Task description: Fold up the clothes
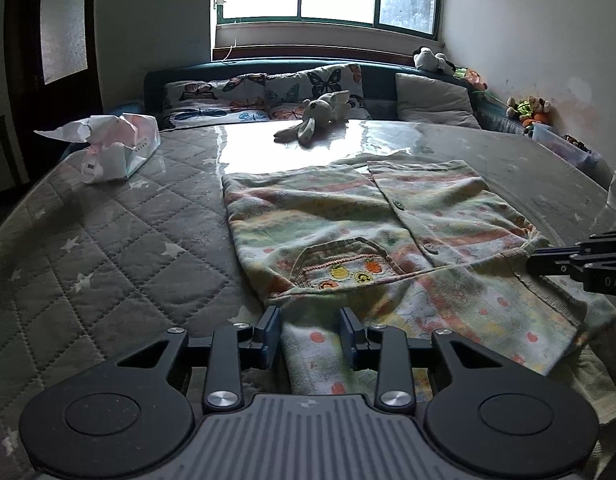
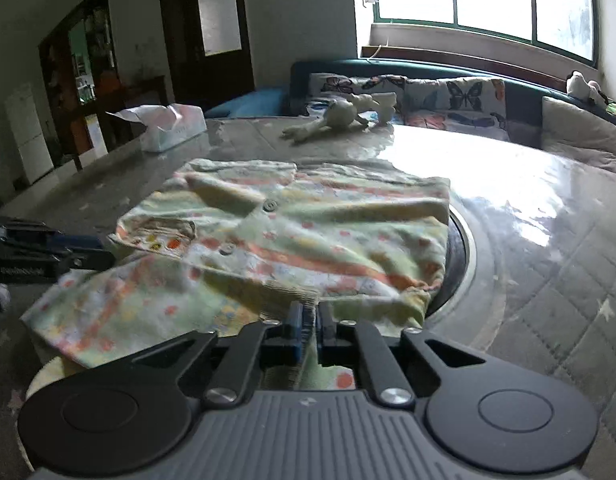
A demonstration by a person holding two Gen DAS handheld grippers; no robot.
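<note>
A pastel child's cardigan (image 1: 347, 220) with buttons and a fruit-stitched pocket (image 1: 343, 268) lies flat on the quilted table cover (image 1: 128, 248). Its near part is folded over towards me. My left gripper (image 1: 309, 322) sits at the near left edge, and a band of the fabric fills the gap between its blue pads. In the right wrist view the same cardigan (image 2: 308, 232) spreads ahead, and my right gripper (image 2: 311, 314) is shut on its ribbed hem. That gripper also shows at the right edge of the left wrist view, as does the left gripper (image 2: 104, 256) at the cardigan's left side.
A torn tissue pack (image 1: 120, 148) stands at the far left and a plush rabbit (image 1: 319, 114) lies at the back. Butterfly cushions (image 1: 268, 96) line a sofa behind. A dark round inset (image 2: 461, 256) lies under the cardigan's right side.
</note>
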